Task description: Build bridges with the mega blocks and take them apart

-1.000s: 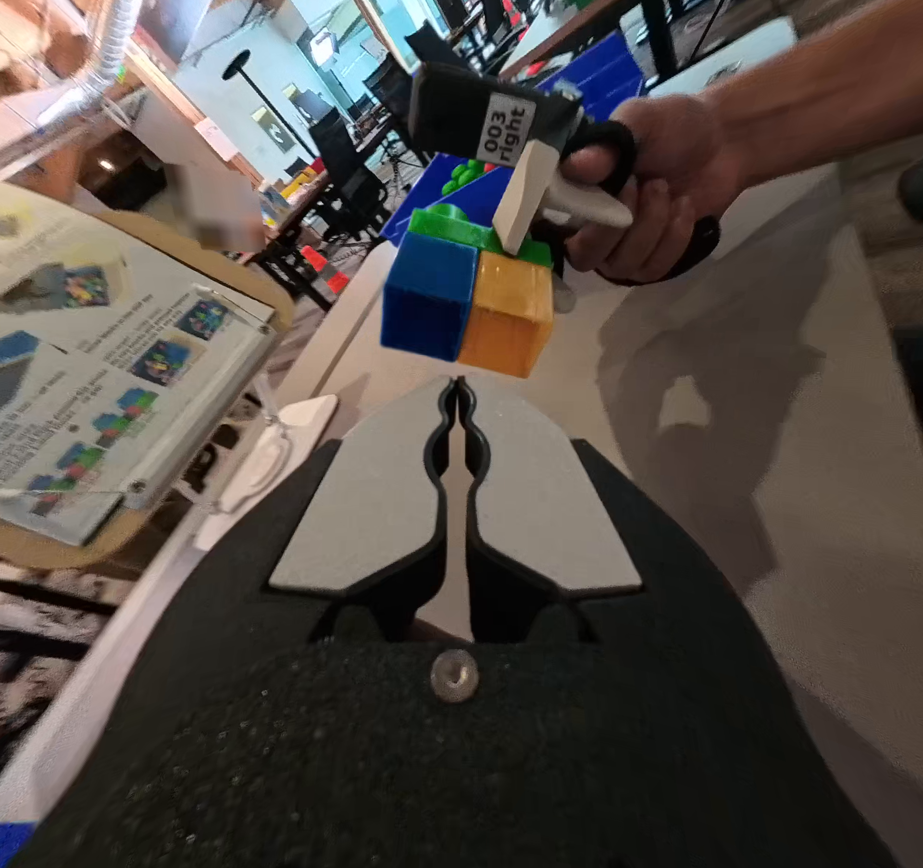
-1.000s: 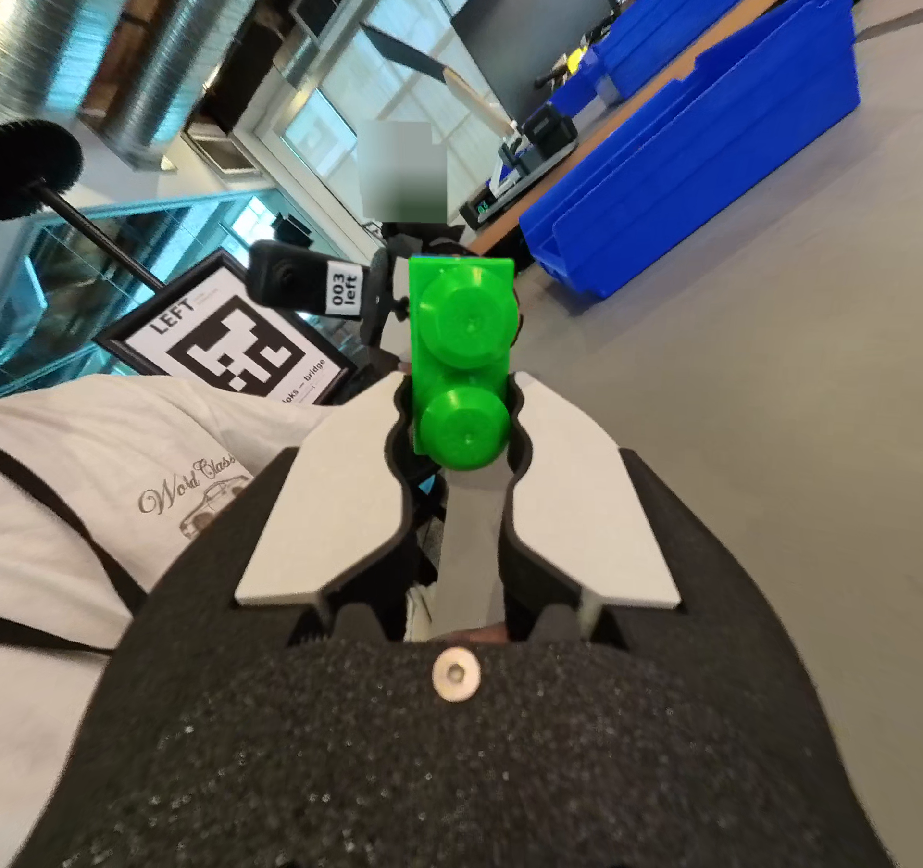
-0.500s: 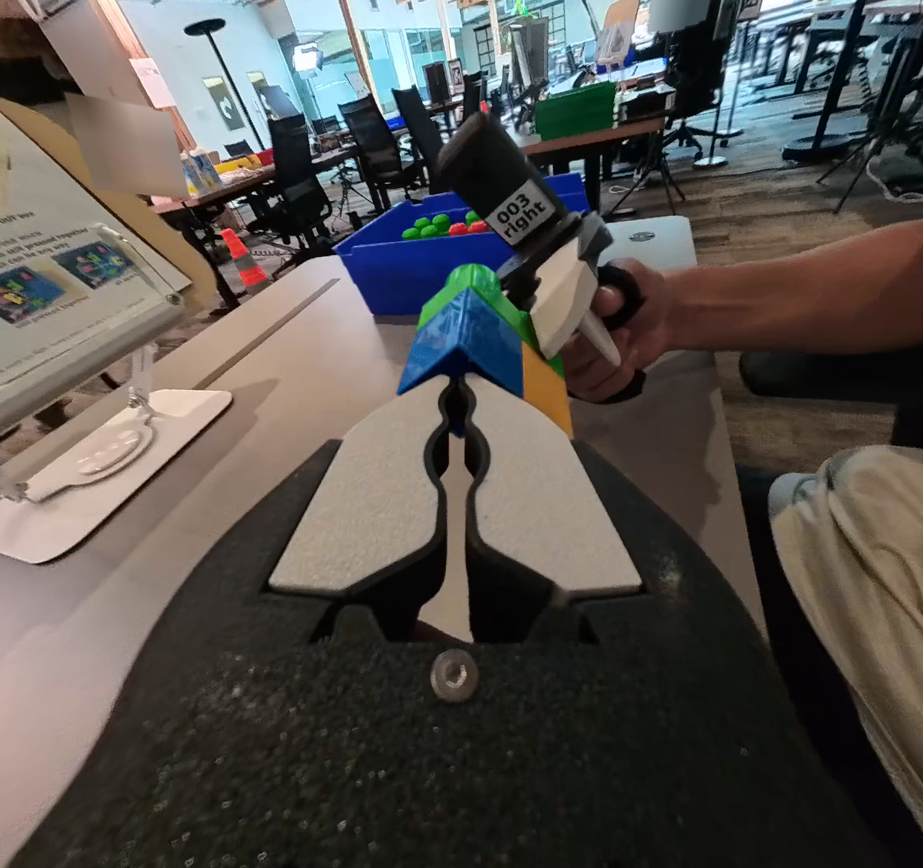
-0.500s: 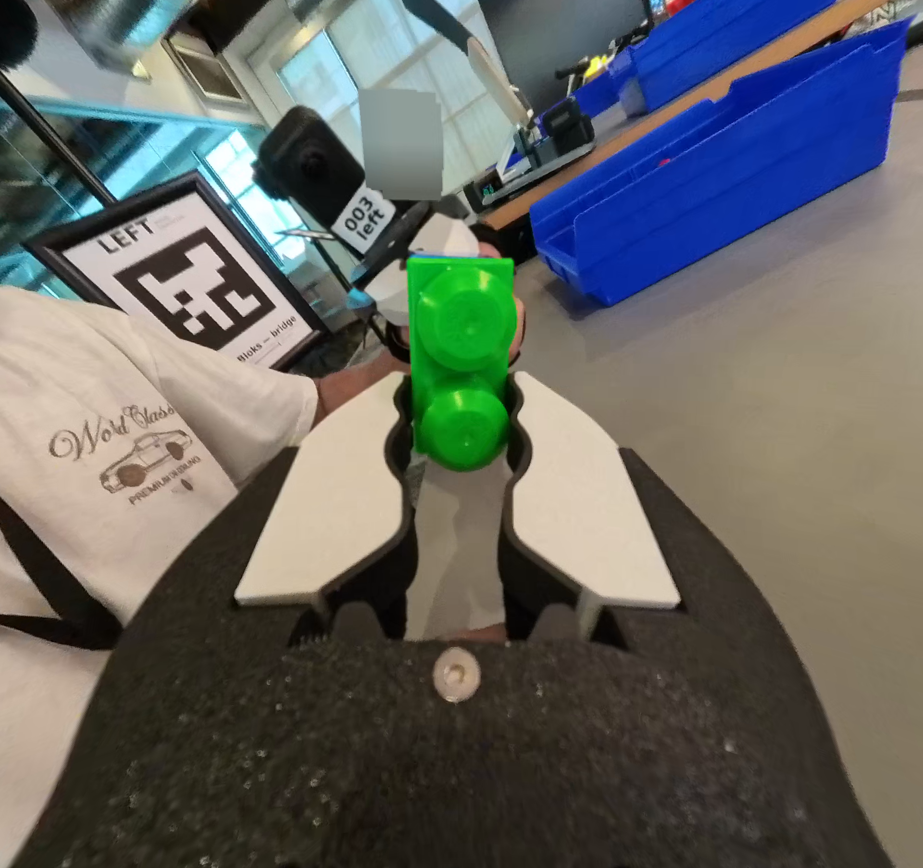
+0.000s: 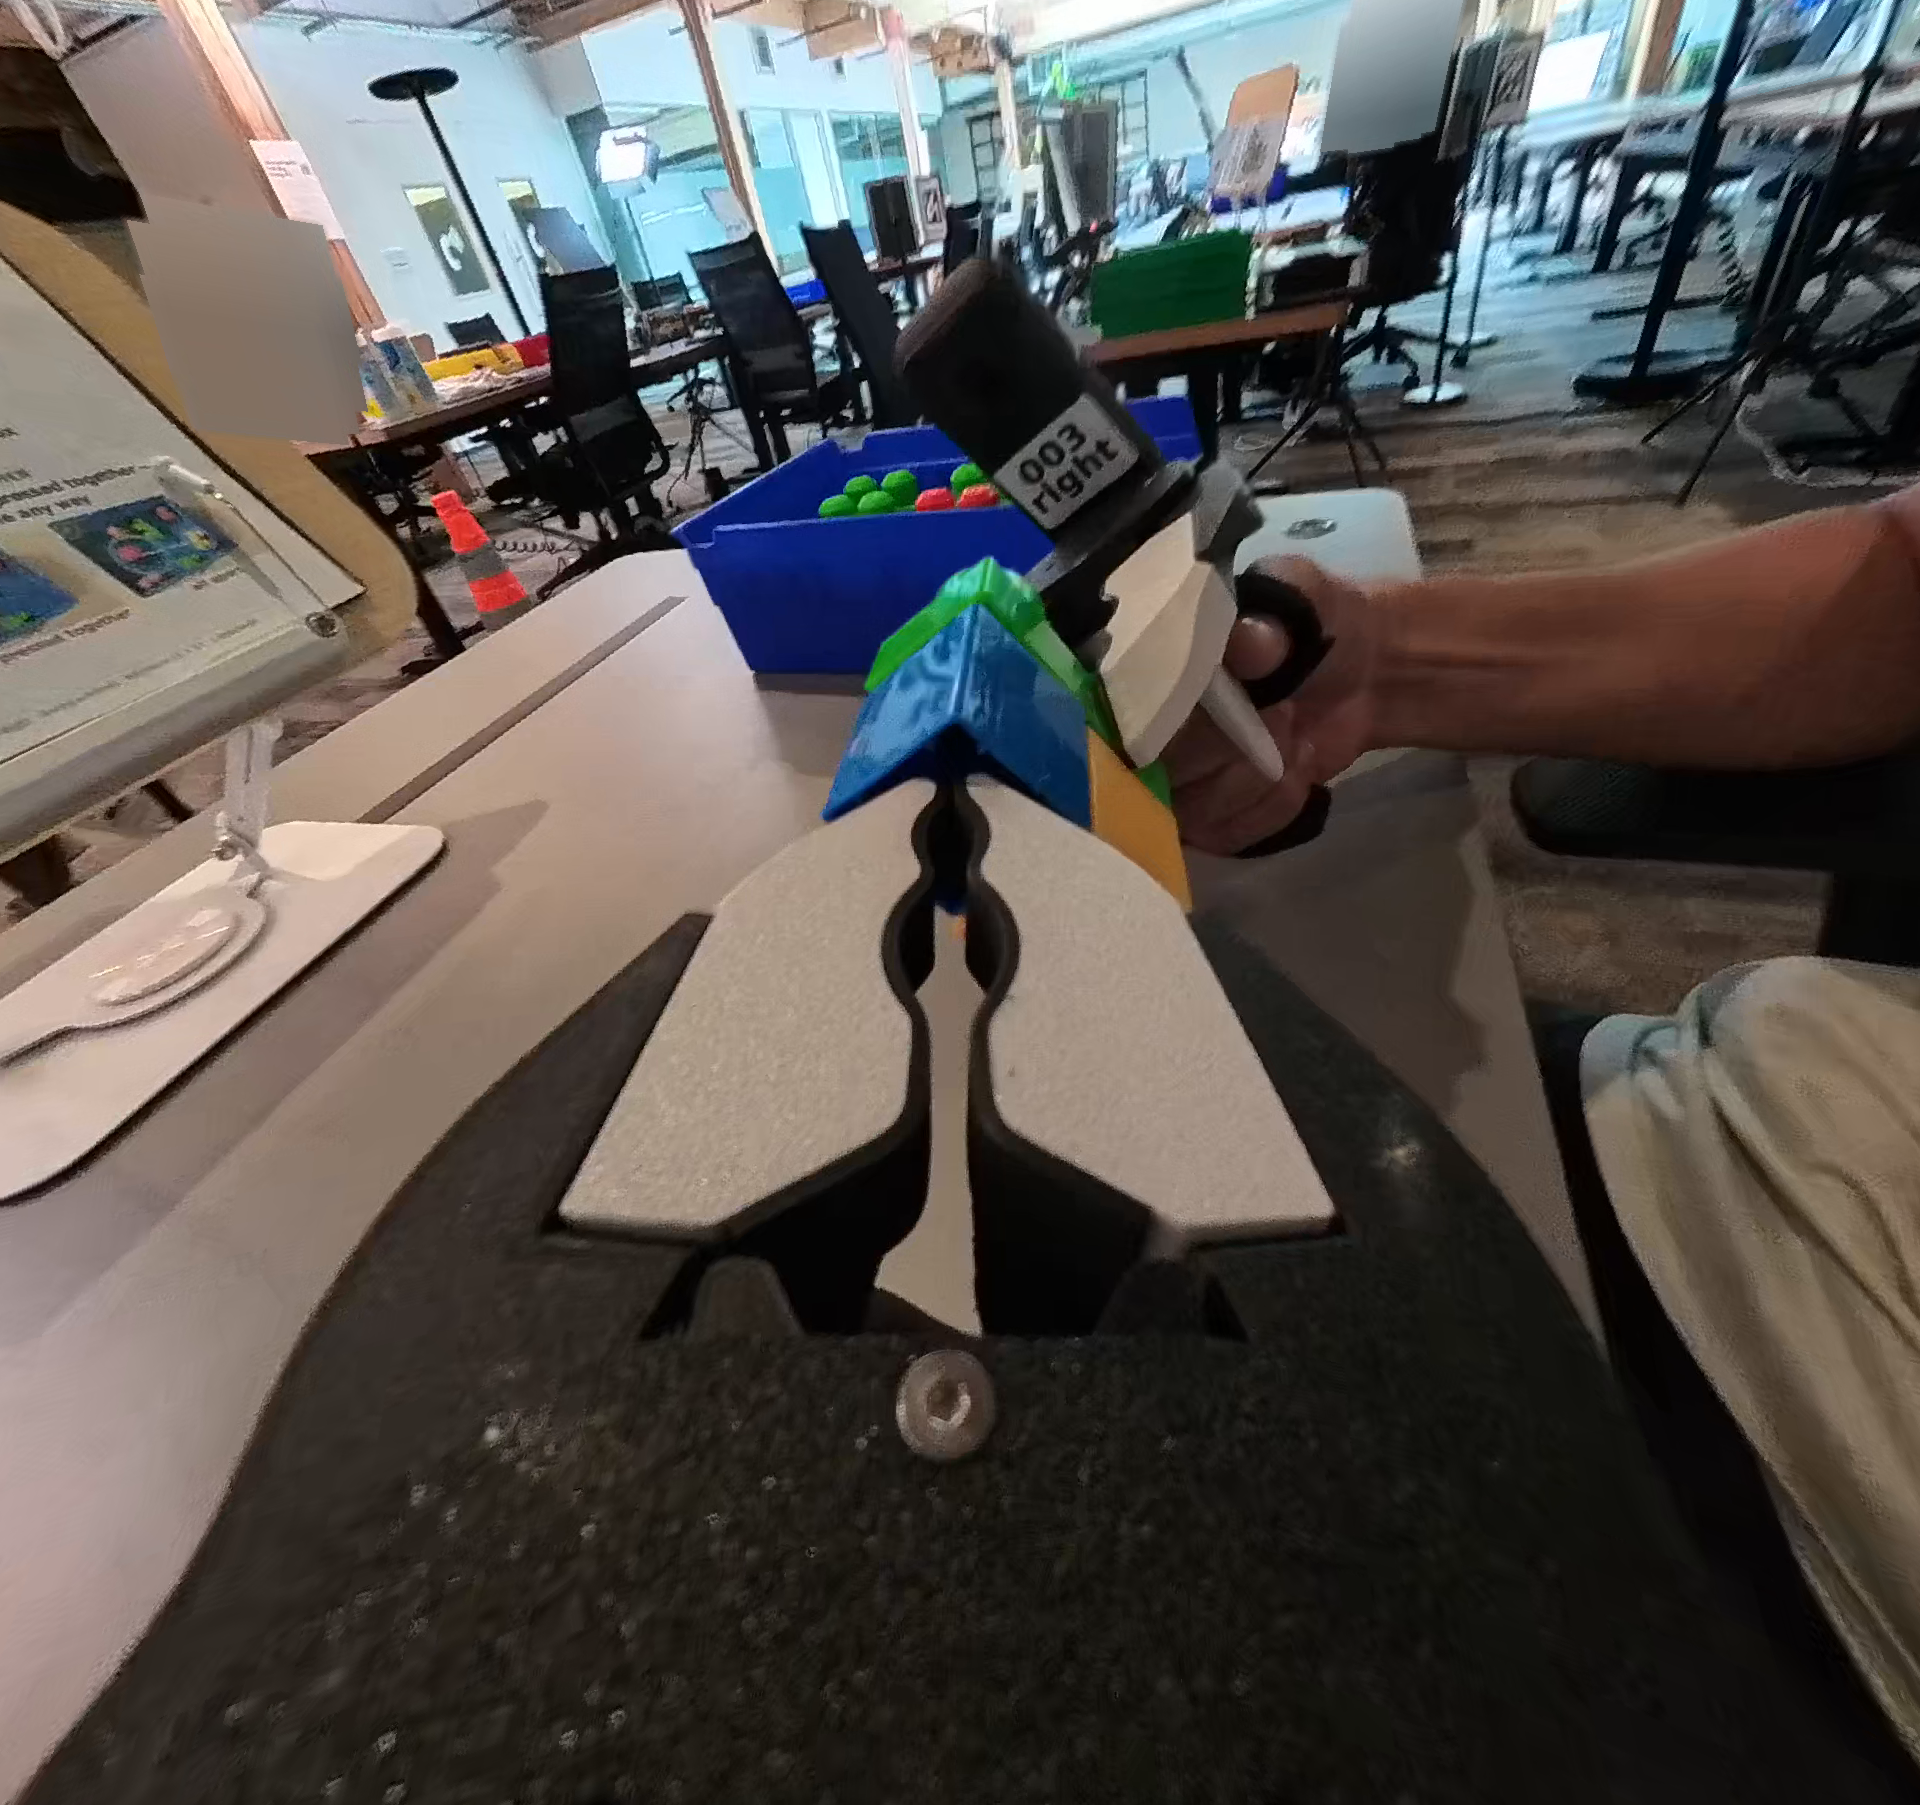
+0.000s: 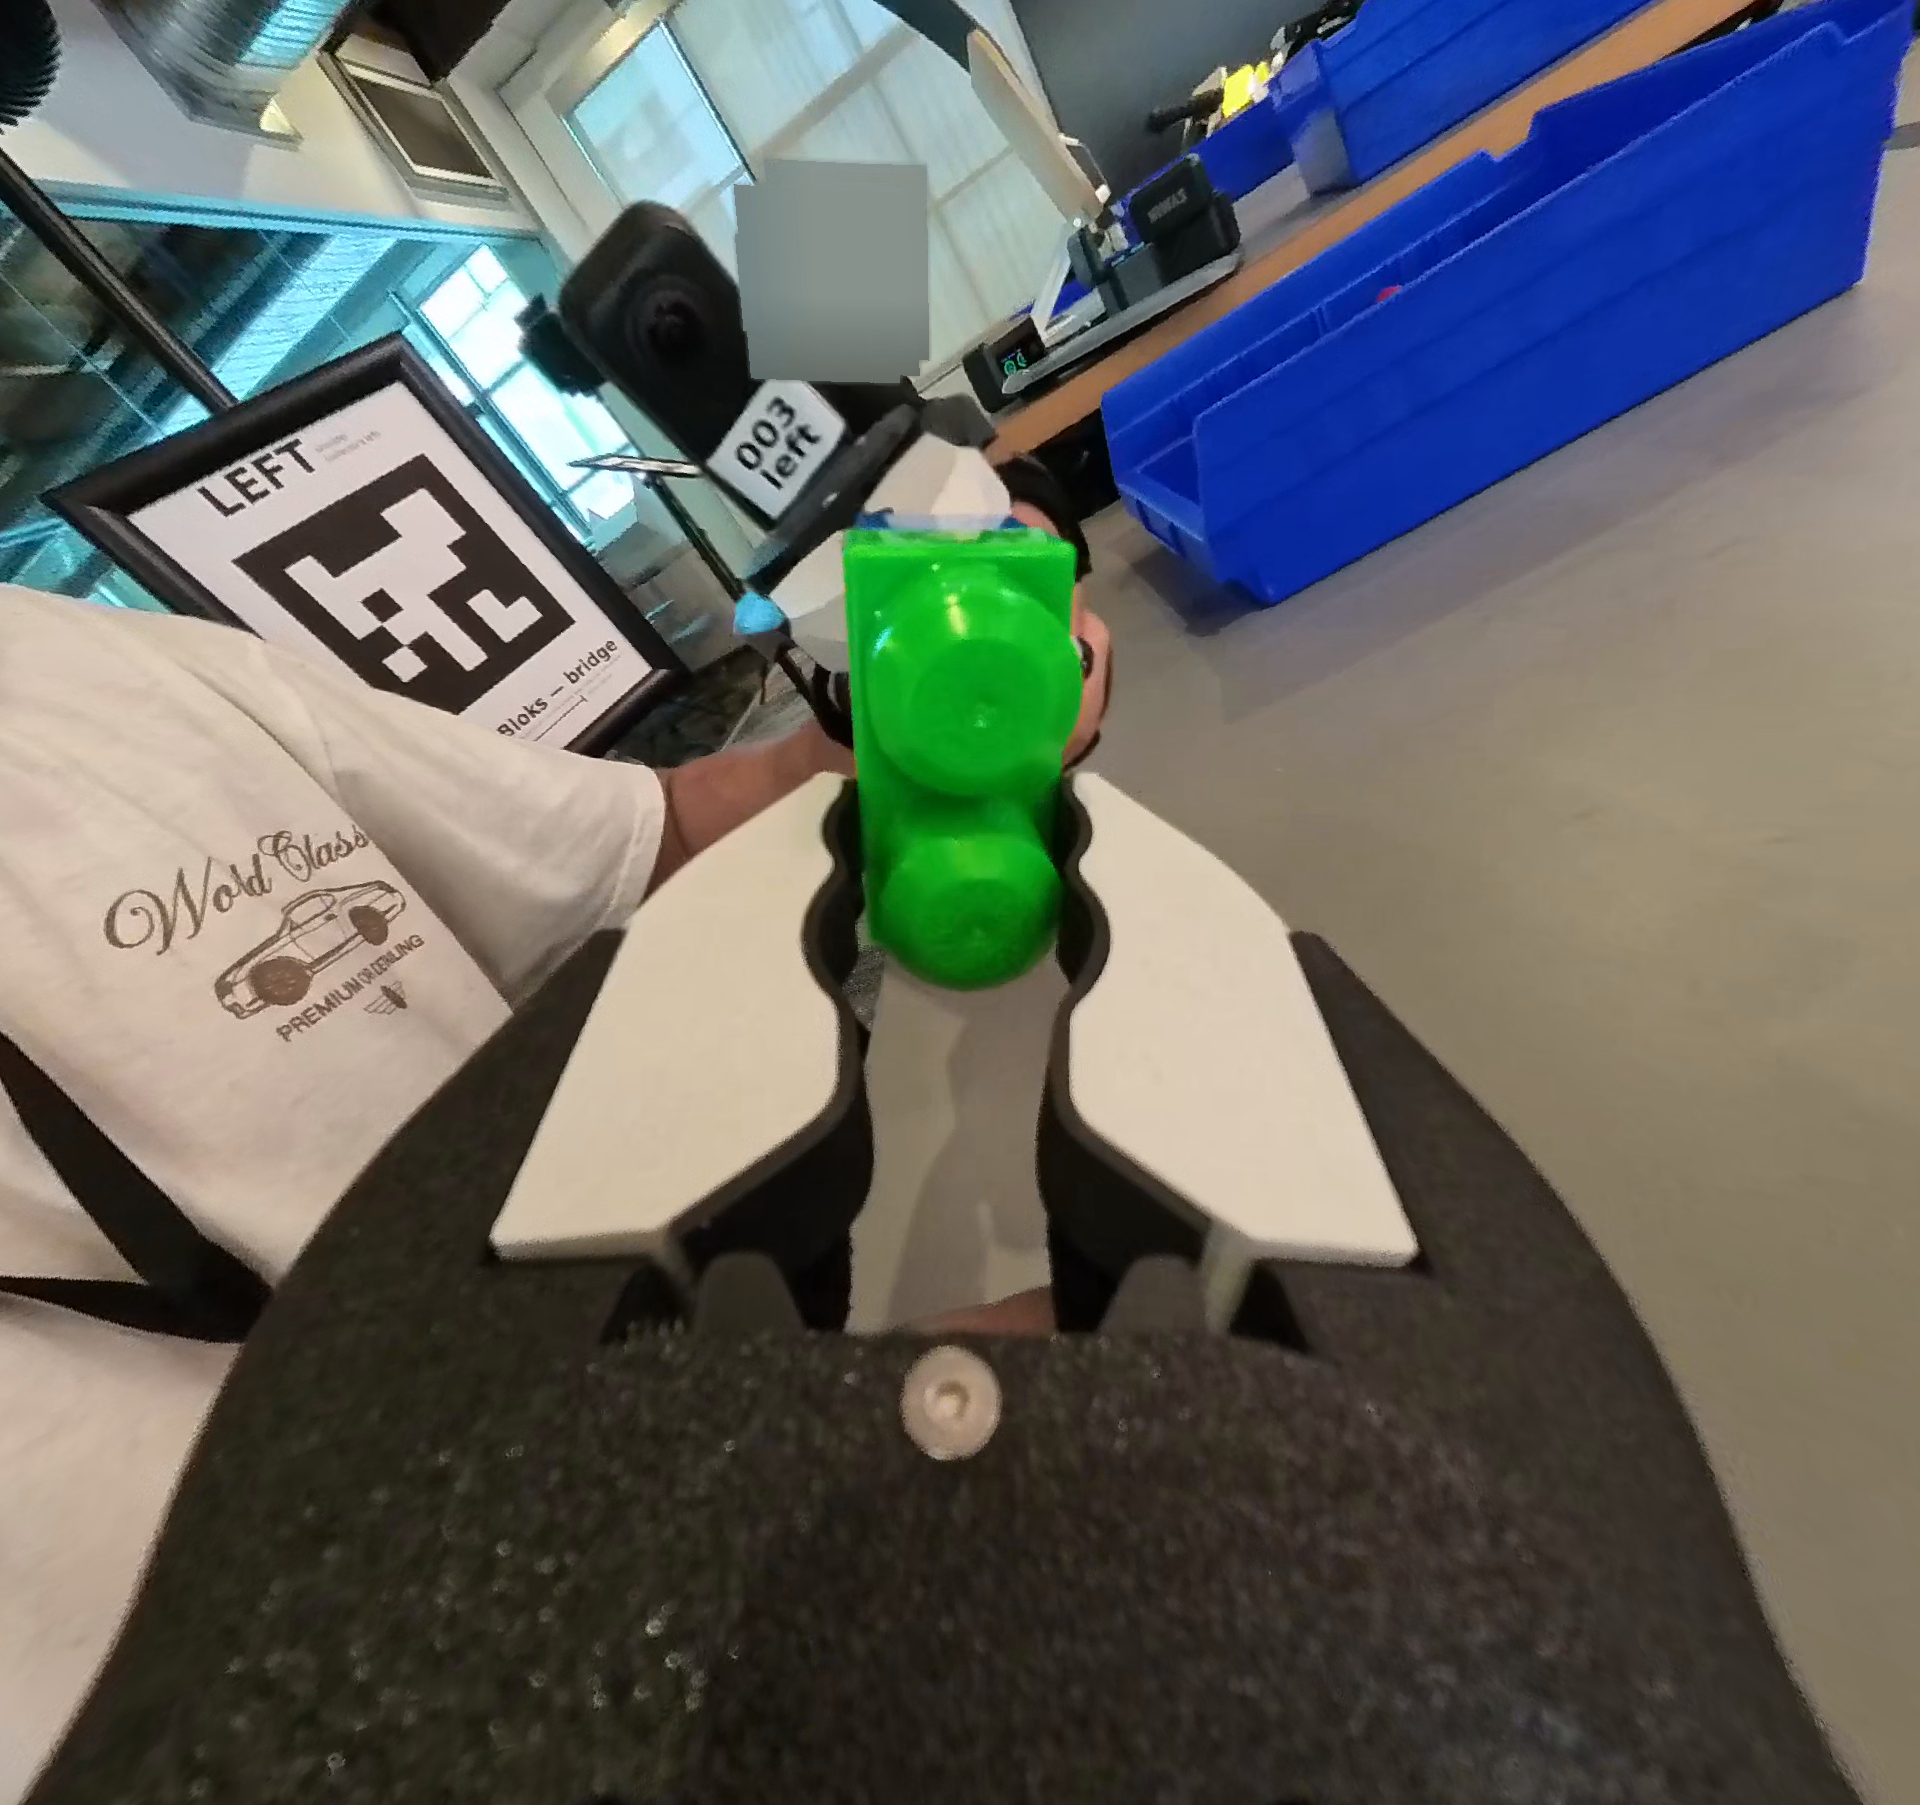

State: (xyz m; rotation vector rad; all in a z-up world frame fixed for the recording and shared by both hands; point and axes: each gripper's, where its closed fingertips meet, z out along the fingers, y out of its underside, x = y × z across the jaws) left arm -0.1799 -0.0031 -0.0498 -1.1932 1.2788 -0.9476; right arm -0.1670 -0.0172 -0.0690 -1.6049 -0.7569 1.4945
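Observation:
A small bridge of blocks hangs in the air above the grey table [image 5: 582, 768]: a green block [image 5: 987, 594] on top, with a blue block [image 5: 971, 706] and an orange block [image 5: 1138, 815] under it. My right gripper [image 6: 958, 799] is shut on the green block [image 6: 961, 675], whose two studs face its camera. My left gripper [image 5: 951, 805] meets the bridge from the opposite side. Its tips are closed on the blue block's lower edge, and a sliver of blue shows in the gap. The right gripper's white fingers [image 5: 1174, 654] and the hand holding it show in the left wrist view.
A blue bin [image 5: 831, 602] with green and red blocks stands behind the bridge. An instruction sheet on a stand [image 5: 156, 560] is at the left. Long blue bins [image 6: 1507, 321] lie at the table's far side. A framed sign [image 6: 384, 560] and the person's shirt and leg [image 5: 1766, 1184] are close.
My left gripper swung down from a tilted view and closed in on the bridge until its tips reached the blue block. The right gripper kept hold of the green block.

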